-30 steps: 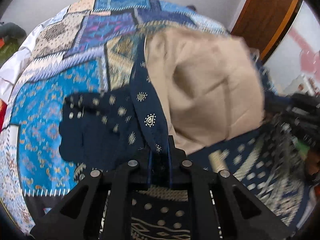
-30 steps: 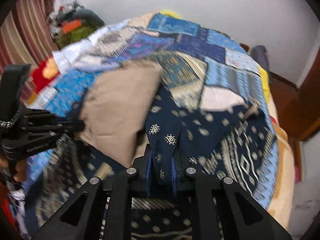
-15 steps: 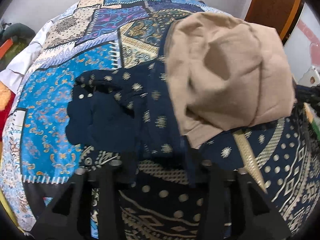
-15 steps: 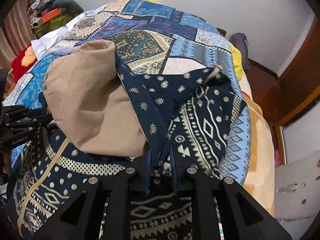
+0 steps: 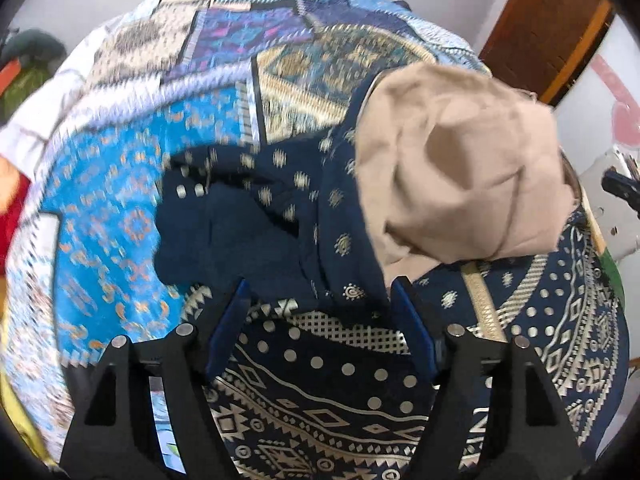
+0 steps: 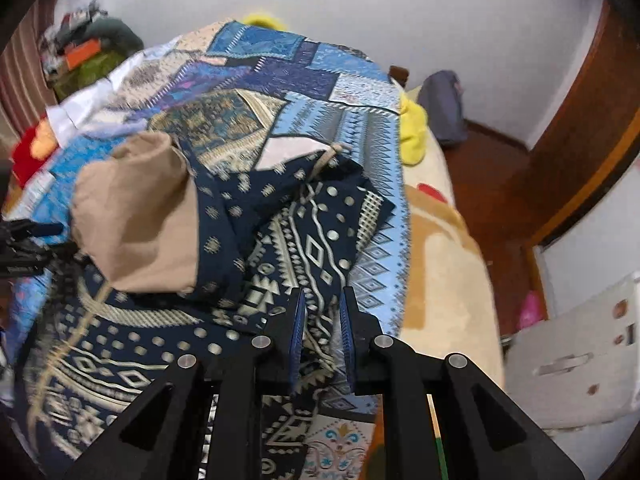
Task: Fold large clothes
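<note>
Navy cloth printed with pale dots and diamonds, the garment, is lying spread across the patchwork bedspread, and I am looking over it from both wrists. Its beige lining is showing where the upper part is turned back into a loose mound.

From my left wrist I am seeing my left claw standing wide, its blue-padded fingers well apart with nothing between them, hovering just over the navy cloth. That view is giving me the dark crumpled sleeve lying on the bright blue patch of the bedspread, which the other camera is not catching. A brown wooden door is showing at the upper right.

From my right wrist I am seeing my right claw with its fingers parted by a narrow gap; patterned cloth is showing through that gap, but I cannot tell whether the pads are pinching it or only hanging above it. Only this view is showing the garment's far corner lying near the bedspread's edge, the cream blanket beyond it, a yellow pillow, a grey bag against the white wall, and a pile of clothes at the far left. The beige mound is sitting left of my fingers there.
</note>
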A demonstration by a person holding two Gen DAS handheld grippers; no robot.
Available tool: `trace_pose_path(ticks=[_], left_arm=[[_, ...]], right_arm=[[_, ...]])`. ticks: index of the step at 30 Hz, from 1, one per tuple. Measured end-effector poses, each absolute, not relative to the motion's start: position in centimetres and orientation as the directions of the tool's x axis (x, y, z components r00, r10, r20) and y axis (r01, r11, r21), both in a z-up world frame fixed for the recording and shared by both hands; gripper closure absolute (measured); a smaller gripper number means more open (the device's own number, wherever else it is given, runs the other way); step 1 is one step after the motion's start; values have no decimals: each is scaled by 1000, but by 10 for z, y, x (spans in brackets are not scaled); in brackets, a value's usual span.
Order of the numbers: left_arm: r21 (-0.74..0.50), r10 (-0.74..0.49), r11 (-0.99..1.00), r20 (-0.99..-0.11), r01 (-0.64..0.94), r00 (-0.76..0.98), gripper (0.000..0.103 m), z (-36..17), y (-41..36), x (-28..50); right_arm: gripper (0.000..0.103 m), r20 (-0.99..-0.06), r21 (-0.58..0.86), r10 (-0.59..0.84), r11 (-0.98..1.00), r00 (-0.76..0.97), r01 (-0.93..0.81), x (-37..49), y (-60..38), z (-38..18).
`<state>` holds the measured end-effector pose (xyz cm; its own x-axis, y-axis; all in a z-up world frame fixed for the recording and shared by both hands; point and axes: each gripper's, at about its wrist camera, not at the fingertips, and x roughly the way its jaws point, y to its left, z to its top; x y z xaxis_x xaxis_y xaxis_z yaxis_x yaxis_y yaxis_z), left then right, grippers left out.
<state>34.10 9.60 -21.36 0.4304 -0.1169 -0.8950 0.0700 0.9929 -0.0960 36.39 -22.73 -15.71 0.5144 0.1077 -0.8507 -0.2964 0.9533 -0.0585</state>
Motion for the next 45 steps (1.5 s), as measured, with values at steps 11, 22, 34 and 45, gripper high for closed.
trace_pose_path(ticks=[11,22,34,45], left_arm=[[-195,-189,980,-879,32,438,26,-195,105,437],[-337,-354,935,-870,111,344,44,-236,49,496],[-143,-297,941,-784,306,545,95,-135,17,404],[-112,-337,896,-801,429,494,95,-137,-12,285]], right_arm=[[90,-825,196,356,909,439,-368,434,-175,-150],[90,-884,227,351,899,307,-375,476,-142,-209],[90,-866,208,338,914,369,-349,429,-180,-165],[90,-807,181,358,907,470,-380,336,-198,-92]])
